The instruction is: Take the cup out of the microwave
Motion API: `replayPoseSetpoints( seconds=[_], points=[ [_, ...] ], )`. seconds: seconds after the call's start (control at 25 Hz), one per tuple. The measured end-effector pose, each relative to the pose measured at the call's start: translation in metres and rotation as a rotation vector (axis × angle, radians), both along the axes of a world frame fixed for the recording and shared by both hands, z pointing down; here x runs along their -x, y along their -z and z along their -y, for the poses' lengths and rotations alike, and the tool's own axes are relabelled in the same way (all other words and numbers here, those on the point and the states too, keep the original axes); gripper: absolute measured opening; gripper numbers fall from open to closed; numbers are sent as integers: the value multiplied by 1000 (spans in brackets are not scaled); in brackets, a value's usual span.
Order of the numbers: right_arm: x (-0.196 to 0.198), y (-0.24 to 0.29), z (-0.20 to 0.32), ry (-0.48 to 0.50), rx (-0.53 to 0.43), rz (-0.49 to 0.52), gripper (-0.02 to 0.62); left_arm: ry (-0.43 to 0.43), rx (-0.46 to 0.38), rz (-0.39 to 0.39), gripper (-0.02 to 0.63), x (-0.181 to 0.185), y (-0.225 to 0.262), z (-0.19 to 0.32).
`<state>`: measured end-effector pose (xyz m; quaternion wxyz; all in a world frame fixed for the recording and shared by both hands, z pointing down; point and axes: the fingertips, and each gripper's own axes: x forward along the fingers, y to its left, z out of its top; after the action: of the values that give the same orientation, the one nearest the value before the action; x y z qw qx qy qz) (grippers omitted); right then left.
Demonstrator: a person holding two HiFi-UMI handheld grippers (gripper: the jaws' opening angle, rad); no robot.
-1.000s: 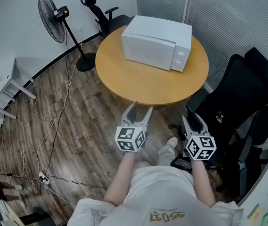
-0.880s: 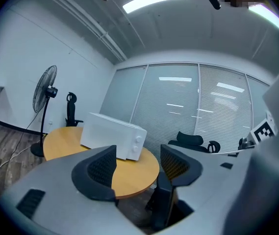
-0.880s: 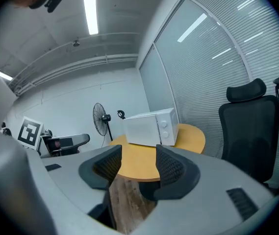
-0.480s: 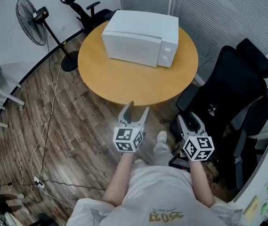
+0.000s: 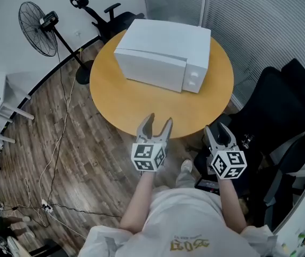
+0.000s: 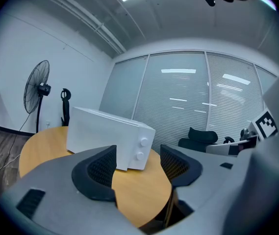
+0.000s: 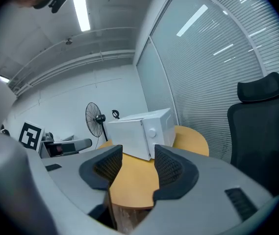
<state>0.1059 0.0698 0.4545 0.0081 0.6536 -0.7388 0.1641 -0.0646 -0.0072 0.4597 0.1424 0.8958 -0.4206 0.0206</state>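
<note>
Your left claw (image 5: 155, 122) and right claw (image 5: 220, 130) gape empty; the shut microwave (image 5: 163, 55) lies straight ahead, nearer the left.

No word, brand or number reads clearly anywhere. The only print is a short line of gold characters (image 5: 187, 245) on the person's white shirt (image 5: 195, 218), upside down at the bottom edge of the head view and too small to make out. The white plastic cube (image 5: 148, 157) on the left gripper (image 5: 155, 123) and the second white cube (image 5: 228, 164) on the right gripper (image 5: 220, 130) carry black-and-white square patterns, coded signs rather than letters. One such marker (image 6: 266, 125) shows at the right of the left gripper view, another marker (image 7: 30, 135) at the left of the right gripper view
</note>
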Motion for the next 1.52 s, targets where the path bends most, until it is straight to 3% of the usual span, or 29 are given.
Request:
replayPoseSetpoints(
  seconds=[0.56,0.96,1.52],
  points=[
    [-85,-5,77,42,-18,25,199,62,-21,101,279,-76,-10,80],
    [-86,-6,92,98,-40,78,196,63,-54,173,281,-89,-4,101],
    [-97,2,143,115,-22,69,192,-4,-113,236,282,-116,11,155]
  ],
)
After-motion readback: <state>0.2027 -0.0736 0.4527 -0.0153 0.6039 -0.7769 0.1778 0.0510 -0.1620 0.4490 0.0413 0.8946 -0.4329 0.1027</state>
